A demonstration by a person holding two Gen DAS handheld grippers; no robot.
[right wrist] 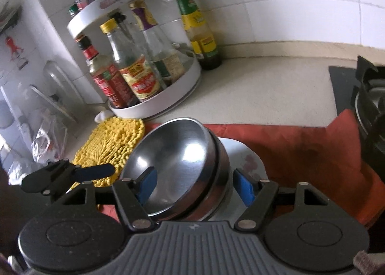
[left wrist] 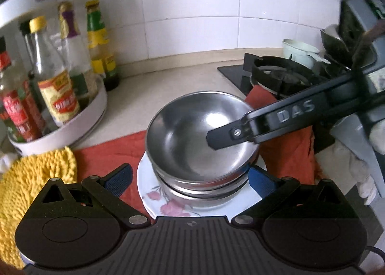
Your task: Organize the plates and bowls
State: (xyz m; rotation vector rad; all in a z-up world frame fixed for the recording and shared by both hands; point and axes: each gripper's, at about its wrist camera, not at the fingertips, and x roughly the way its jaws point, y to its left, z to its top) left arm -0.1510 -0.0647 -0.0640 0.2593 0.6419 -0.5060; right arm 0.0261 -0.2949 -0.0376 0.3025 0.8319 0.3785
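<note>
Crowding bowl stack (left wrist: 199,140): bottle rack (left wrist: 79,116), stove (left wrist: 276,77); both jaws wide, empty.

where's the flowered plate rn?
Under the stacked steel bowls, on the red cloth, low centre in both wrist views: the flowered plate lies right of the yellow mat, in front of the bottle rack.

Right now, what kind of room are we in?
Most likely a home kitchen. A black gas stove burner sits on the beige counter, a white round rack of sauce bottles stands by the white tiled wall, and shiny steel bowls are stacked on a flowered white plate.
</note>
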